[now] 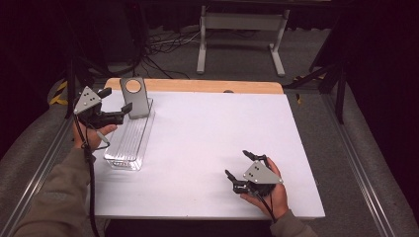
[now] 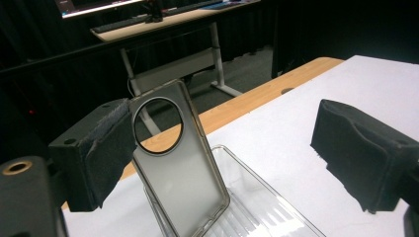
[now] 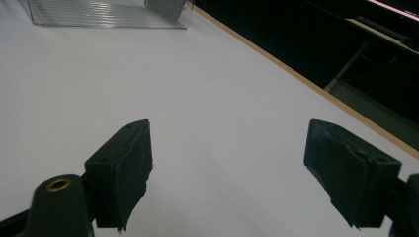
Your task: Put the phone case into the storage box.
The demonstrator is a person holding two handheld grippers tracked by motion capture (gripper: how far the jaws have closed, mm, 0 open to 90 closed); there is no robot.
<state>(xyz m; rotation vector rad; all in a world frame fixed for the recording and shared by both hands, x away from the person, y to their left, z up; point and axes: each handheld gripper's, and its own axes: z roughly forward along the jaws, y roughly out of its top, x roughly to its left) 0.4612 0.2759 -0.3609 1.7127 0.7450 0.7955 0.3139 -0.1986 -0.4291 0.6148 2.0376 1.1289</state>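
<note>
Phone cases: one, a grey translucent phone case (image 1: 135, 97) with a round camera cut-out
Clear plastic trays: one, a ribbed clear plastic tray (image 1: 129, 139)
Grippers: two, the left gripper (image 1: 118, 112) and the right gripper (image 1: 240, 165)
Hands: two, the left hand (image 1: 92, 136) and the right hand (image 1: 272, 192)
Tables: one white-topped table (image 1: 212, 143) with a wooden far edge, and one white-legged desk (image 1: 242, 22) behind it
</note>
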